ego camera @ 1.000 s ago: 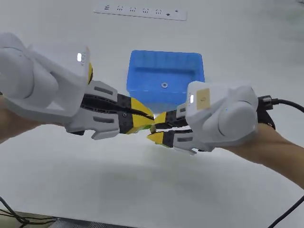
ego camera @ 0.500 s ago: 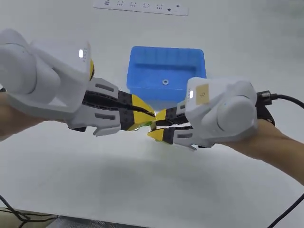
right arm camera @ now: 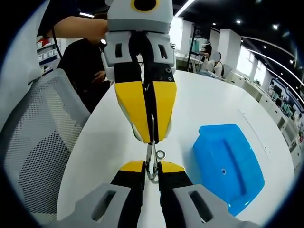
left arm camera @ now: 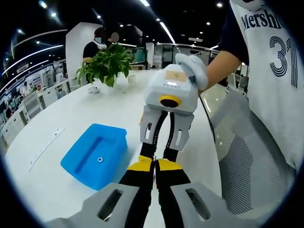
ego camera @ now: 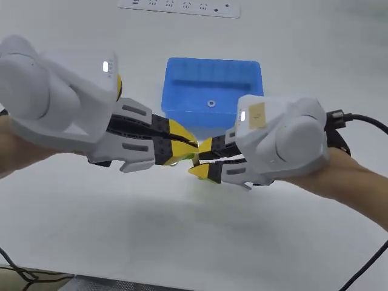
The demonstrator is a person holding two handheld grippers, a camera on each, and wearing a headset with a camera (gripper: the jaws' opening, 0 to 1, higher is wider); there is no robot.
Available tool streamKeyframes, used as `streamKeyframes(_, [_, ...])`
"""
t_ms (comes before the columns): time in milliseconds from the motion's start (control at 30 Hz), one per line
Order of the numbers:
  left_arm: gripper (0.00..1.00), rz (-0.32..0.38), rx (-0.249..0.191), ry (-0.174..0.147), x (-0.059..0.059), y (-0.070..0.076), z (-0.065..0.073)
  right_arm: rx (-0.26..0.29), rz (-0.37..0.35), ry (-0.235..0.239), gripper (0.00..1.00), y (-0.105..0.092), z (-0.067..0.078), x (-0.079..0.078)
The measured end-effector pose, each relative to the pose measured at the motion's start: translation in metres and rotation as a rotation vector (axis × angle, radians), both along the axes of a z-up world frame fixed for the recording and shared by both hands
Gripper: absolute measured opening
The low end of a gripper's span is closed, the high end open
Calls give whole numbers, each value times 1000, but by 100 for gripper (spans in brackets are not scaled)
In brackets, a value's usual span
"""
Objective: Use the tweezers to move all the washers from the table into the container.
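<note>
Two grippers are set tip to tip: the left gripper (ego camera: 189,149) and the right gripper (ego camera: 199,159), each clamped on the tweezers (right arm camera: 151,159). One washer (right arm camera: 161,154) is seen just beside the tweezers (over the white table (ego camera: 182,230)) — a second washer (ego camera: 211,103) lies inside the blue container (ego camera: 212,82).

The head view looks steeply down from above and behind both grippers at the white table (ego camera: 182,236), near enough that they span its width. The blue container (ego camera: 185,91) lies beyond them, with a power strip (ego camera: 179,8) at the far edge. The left gripper view faces along its jaws at the right gripper (left arm camera: 158,152), close up. The right gripper view faces back at the left gripper (right arm camera: 152,137), closer still, with the tweezers (right arm camera: 152,159) centred. All three views share the container and the meeting jaw tips.
</note>
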State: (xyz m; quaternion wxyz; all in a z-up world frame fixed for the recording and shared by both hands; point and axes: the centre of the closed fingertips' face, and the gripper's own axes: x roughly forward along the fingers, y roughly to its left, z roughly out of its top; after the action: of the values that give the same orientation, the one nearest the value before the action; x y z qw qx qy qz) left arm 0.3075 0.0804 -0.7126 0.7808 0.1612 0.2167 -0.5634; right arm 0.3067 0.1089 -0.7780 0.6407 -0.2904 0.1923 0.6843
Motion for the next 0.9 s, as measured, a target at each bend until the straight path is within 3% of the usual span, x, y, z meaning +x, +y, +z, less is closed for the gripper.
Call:
streamKeyframes(67, [5,-4,5,2,1,0,0,-5,10,-5,12,0,0,-2])
streamKeyframes(200, [5,0,4,11,4,0,-1,3,-9,41,11,-1,0,1])
streamKeyframes(433, [5,9,0,23,9,0,-1,1,-34,71,10,-1,0,3])
streamKeyframes(567, [5,-2,-1,29,7,-2,-1,1,-18,35,10,-2,0,0])
streamKeyframes(700, [5,11,-13,41,4,-1,0,0,-25,38,10,-5,2,-2])
streamKeyframes(900, [5,1,-8,34,1,-2,11,0,-10,29,10,-4,12,-4])
